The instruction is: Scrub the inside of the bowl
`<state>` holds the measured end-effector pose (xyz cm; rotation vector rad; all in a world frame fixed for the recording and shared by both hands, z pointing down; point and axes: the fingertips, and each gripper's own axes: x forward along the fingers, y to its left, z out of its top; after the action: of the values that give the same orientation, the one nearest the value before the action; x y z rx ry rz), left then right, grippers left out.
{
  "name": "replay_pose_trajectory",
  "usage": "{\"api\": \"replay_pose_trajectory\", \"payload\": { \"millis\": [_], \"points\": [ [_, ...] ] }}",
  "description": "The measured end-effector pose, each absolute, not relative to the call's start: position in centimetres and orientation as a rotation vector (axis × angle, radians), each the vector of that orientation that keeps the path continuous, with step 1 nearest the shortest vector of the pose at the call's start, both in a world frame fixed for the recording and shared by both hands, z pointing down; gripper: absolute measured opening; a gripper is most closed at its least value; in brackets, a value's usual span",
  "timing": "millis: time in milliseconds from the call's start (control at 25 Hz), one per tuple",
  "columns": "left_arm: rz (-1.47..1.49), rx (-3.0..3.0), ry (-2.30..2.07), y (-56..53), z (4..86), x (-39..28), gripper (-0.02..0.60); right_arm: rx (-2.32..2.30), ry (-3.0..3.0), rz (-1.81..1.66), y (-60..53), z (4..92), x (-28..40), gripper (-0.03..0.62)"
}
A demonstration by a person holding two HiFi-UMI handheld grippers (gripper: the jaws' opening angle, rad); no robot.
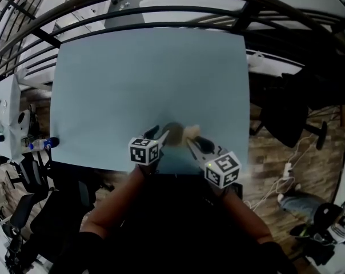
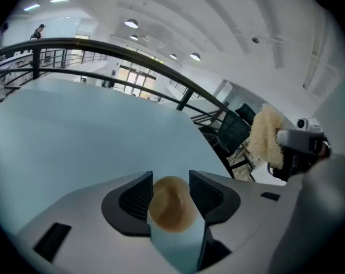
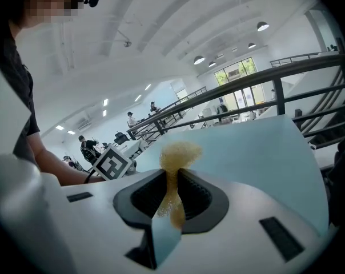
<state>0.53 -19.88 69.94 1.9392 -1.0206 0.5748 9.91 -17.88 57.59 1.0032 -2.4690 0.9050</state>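
Tan bowl (image 2: 171, 205) is sitting on the pale blue tabletop (image 1: 132, 84), near its front edge. The left gripper (image 2: 171, 180) is holding its fingers wide on either side of the bowl. Just right of the bowl, the right gripper (image 3: 173, 181) is pinching a fibrous scrubber (image 3: 180, 152) between its fingers.

Your surface (image 1: 132, 84) is plain pale blue, and the bowl (image 2: 171, 205) is tan-brown. The scrubber (image 3: 178, 152) is straw yellow. Your left claw (image 2: 171, 182) and right claw (image 3: 172, 182) are pale grey with ribbed black pads (image 2: 137, 196), each bearing a white cube (image 1: 144, 151) with black square markers.
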Motion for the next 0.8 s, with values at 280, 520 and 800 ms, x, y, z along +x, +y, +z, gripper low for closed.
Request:
{"api": "replay_pose_trajectory", "payload": {
  "millis": [280,520,800],
  "points": [
    [0.658,1.821,-1.063,-20.1,75.1,-0.5,0.198,0.953,-2.451,0.942,-19.2,59.5,10.0,0.066],
    [0.668,1.74,-1.02,-18.9,78.2,-0.3,0.198,0.909,-2.446,0.968,-19.0,60.3,9.8,0.066],
    [0.688,1.68,-0.99,-18.2,79.9,0.4,0.193,0.916,-2.434,0.967,-19.2,60.5,10.5,0.066]
  ]
}}
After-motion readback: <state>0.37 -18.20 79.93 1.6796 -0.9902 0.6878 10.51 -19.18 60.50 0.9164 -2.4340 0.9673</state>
